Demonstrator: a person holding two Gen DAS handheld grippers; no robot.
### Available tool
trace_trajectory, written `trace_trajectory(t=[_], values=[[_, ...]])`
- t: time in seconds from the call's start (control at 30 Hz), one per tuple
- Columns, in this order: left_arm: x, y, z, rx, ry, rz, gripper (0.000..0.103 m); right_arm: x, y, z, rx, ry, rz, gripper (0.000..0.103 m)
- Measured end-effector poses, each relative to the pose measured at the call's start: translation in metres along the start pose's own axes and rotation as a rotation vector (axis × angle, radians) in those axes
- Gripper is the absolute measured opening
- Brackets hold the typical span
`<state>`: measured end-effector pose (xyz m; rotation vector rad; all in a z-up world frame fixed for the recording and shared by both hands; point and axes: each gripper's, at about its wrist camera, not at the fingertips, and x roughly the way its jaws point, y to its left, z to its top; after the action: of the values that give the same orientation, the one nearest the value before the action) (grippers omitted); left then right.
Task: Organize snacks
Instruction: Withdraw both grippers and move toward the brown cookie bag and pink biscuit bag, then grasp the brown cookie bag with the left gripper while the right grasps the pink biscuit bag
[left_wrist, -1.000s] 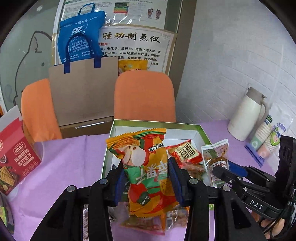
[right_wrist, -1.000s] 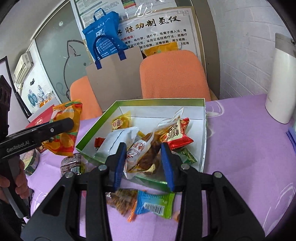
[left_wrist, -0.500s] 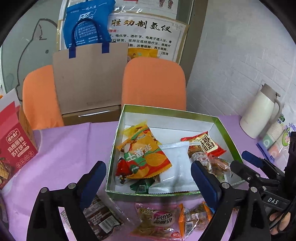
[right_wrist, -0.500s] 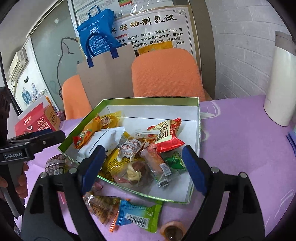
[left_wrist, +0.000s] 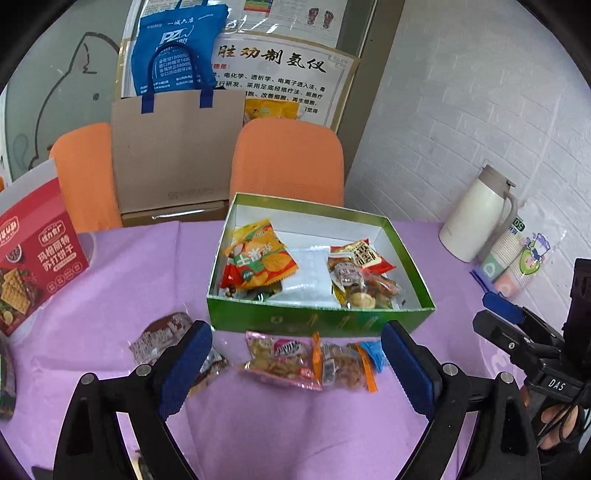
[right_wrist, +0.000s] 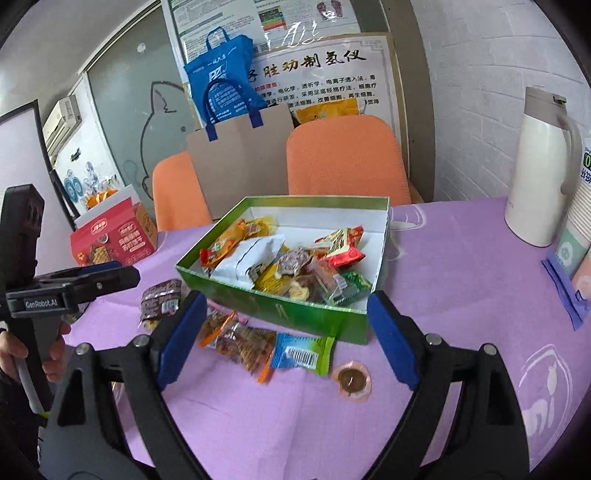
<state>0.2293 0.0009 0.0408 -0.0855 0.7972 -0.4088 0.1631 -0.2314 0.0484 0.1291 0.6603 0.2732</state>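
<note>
A green box (left_wrist: 317, 319) (right_wrist: 280, 314) on the purple table holds several snack packets, among them an orange chip bag (left_wrist: 258, 260) and a white packet (left_wrist: 308, 275) (right_wrist: 247, 258). In front of it lie loose snacks: a brown packet (left_wrist: 162, 334) (right_wrist: 160, 297), a pink nut packet (left_wrist: 280, 356), an orange-edged packet (right_wrist: 236, 338), a blue-green packet (right_wrist: 303, 354) and a small round sweet (right_wrist: 351, 378). My left gripper (left_wrist: 295, 365) stands open above the loose packets, holding nothing. My right gripper (right_wrist: 286, 341) is open too, over the packets before the box.
A red biscuit box (left_wrist: 33, 258) (right_wrist: 114, 240) stands at the left. A white thermos (left_wrist: 476, 214) (right_wrist: 539, 166) and a sleeve of paper cups (left_wrist: 517, 258) stand at the right. Two orange chairs (left_wrist: 288, 162) and a cardboard sheet (left_wrist: 177, 147) are behind the table.
My left gripper let the orange chip bag go into the box and my right let go its packet there. Both opened wide and drew back toward the table's near side.
</note>
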Motion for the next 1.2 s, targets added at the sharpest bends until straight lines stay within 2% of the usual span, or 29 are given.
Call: trace_trajectory(t=[0.1, 0.37, 0.53, 0.63, 0.87, 1.0, 1.1, 1.13, 1.2], values=[[-0.009, 0.011, -0.016, -0.012, 0.016, -0.005, 0.095, 0.001, 0.008, -0.014, -0.037, 0.038, 0.010, 0.089], [-0.007, 0.067, -0.041, -0.093, 0.054, 0.113, 0.095, 0.038, 0.059, -0.041, -0.141, 0.131, 0.080, 0.088], [0.013, 0.111, -0.046, -0.248, 0.088, 0.082, 0.095, 0.077, 0.096, -0.040, -0.240, 0.160, 0.079, 0.084], [0.031, 0.125, -0.046, -0.293, 0.108, 0.080, 0.095, 0.103, 0.112, -0.039, -0.284, 0.185, 0.066, 0.082], [0.077, 0.134, -0.036, -0.300, 0.159, 0.117, 0.095, 0.142, 0.122, -0.038, -0.321, 0.207, 0.047, 0.081], [0.094, 0.133, -0.029, -0.248, 0.183, 0.173, 0.095, 0.153, 0.123, -0.038, -0.331, 0.218, 0.046, 0.081], [0.100, 0.138, -0.033, -0.245, 0.177, 0.189, 0.102, 0.162, 0.121, -0.040, -0.334, 0.228, 0.032, 0.081], [0.099, 0.141, -0.035, -0.259, 0.165, 0.176, 0.103, 0.164, 0.120, -0.041, -0.336, 0.228, 0.020, 0.080], [0.099, 0.139, -0.036, -0.244, 0.162, 0.184, 0.103, 0.167, 0.117, -0.042, -0.342, 0.230, 0.001, 0.066]])
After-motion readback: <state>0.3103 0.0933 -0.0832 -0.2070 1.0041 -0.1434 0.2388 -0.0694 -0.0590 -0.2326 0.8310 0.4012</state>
